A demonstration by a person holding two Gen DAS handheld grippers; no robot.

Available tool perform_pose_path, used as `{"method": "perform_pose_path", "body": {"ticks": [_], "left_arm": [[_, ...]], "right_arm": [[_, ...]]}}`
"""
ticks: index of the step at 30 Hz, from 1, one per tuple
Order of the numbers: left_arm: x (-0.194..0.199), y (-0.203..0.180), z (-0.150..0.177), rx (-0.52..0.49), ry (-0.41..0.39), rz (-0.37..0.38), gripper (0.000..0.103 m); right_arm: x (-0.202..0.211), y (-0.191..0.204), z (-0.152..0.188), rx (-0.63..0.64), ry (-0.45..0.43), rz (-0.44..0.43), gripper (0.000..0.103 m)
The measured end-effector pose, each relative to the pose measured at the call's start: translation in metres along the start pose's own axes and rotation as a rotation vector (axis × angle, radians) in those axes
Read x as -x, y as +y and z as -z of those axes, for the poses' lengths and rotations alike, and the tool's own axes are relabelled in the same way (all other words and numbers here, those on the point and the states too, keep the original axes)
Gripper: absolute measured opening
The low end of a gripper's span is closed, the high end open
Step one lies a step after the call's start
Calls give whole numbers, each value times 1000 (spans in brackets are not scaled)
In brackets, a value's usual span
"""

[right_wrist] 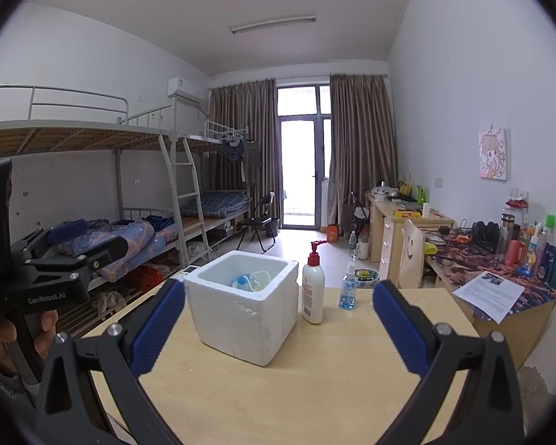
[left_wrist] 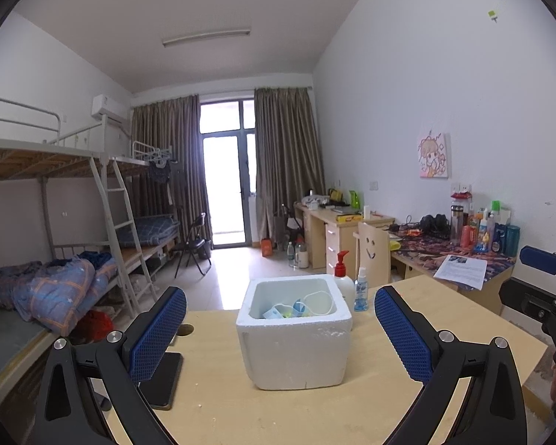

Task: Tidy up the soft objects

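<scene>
Both my grippers, left gripper and right gripper, hover wide open and empty above the table; soft objects lie inside the foam box.

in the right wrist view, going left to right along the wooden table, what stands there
white foam box → lotion pump bottle → small blue spray bottle. Both grippers, left gripper and right gripper, are open and hold nothing.
</scene>
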State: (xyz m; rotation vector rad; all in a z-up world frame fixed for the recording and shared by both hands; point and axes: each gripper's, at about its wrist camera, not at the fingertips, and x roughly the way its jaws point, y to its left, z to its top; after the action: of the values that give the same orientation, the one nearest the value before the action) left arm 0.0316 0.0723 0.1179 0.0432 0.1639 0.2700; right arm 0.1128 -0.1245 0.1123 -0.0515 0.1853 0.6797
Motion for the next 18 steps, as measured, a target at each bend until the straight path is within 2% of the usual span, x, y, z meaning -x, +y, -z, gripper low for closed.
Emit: {"method": "perform_pose_path", "body": {"ticks": [11, 18], "left_arm": [[41, -4, 16, -11, -46, 7, 102], [61, 0, 28, 8, -60, -5, 102]], "right_arm": [[32, 17, 12, 15, -44, -8, 102], [42, 29, 26, 26, -52, -44, 102]]}}
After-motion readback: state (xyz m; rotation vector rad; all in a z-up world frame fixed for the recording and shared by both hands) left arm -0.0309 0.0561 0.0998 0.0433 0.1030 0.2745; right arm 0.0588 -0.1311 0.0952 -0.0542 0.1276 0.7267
